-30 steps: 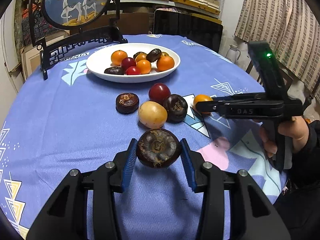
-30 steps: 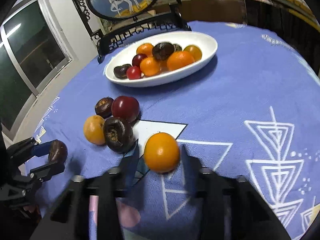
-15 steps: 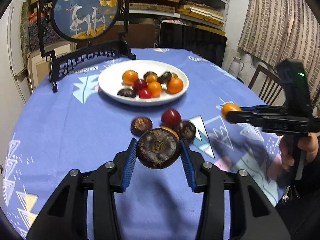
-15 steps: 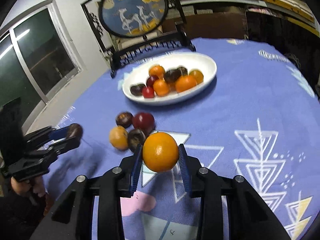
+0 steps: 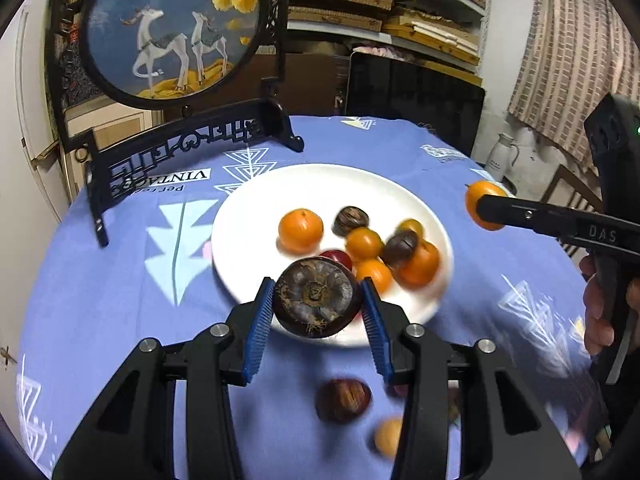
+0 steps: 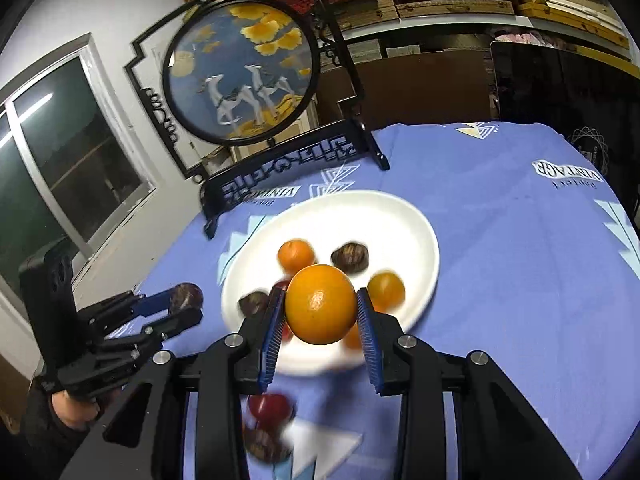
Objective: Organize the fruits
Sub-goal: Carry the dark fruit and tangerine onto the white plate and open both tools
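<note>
— Blue cloth on the table [image 5: 100,300], patterned with pale triangles. Stood at far left: black carved stand [image 5: 192,148] with a round deer picture [image 5: 172,28]. And the claw on that side?

— Left gripper [image 5: 318,300]: clamped, blue pads [image 5: 260,320] pressed on both sides of a dark brown fruit [image 5: 316,296], flat and round, dried tuft facing the camera. Held clear of the cloth, in front of the near rim of the white plate [image 5: 240,240].

— On the plate?

— From the left: an orange [image 5: 300,230], a dark brown piece [image 5: 352,220], smaller orange ones [image 5: 364,244], a red one [image 5: 338,258] half hidden behind the held fruit. Somewhat blurred, all of it.

— Nearer than the plate?

— Loose on the cloth, seen between the left claw's arms: a brown fruit [image 5: 344,400] and a yellow-orange one [image 5: 388,436], both smeared. Seen from the right wrist: a red one [image 6: 272,406] and a dark one [image 6: 264,444] just below it.

— And at right?

— Right gripper [image 6: 322,312]: closed tight on an orange fruit [image 6: 320,304], gripped at its two sides, lifted off the table and hanging before the plate's near edge. Same claw seen from the left wrist, level with the plate's right rim, a hand [image 5: 600,312] wrapped on its handle.

— Behind?

— Shelves of flat wooden boxes [image 6: 440,4]; a window [image 6: 60,160] at left.
</note>
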Demonstrator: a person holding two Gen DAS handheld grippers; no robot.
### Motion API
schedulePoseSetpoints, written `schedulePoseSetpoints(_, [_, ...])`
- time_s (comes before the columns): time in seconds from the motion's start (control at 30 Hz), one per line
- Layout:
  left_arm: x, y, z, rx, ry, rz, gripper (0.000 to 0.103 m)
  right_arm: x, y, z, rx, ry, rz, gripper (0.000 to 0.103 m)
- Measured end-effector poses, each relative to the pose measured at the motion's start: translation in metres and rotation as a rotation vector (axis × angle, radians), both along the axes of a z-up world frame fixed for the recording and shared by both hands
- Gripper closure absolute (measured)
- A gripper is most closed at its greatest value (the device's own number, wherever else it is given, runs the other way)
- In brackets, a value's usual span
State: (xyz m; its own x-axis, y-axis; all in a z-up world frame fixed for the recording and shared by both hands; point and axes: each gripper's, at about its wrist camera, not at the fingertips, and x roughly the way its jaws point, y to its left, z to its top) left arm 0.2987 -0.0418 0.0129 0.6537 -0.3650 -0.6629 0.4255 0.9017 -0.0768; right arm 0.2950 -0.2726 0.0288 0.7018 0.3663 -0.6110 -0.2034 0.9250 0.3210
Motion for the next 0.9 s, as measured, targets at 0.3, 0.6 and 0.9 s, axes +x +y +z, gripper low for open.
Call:
schedulePoseSetpoints(0.3, [0.046,-0.008,-0.017,0.007,0.015,0.065,0.035,0.059,0.012,-0.025,0.008,0.036,-0.004,0.065])
schedulePoseSetpoints(0.6, [-0.014,0.007,-0.010,0.026,-0.012,0.031,0.033,-0.004,0.013,-0.020,-0.004,0.014,0.038,0.060])
schedulePoseSetpoints(0.9, [-0.110,0.012,-0.032,0.094,0.009,-0.072,0.029,-0.094,0.037,-0.053,-0.107,0.051,0.117,0.057])
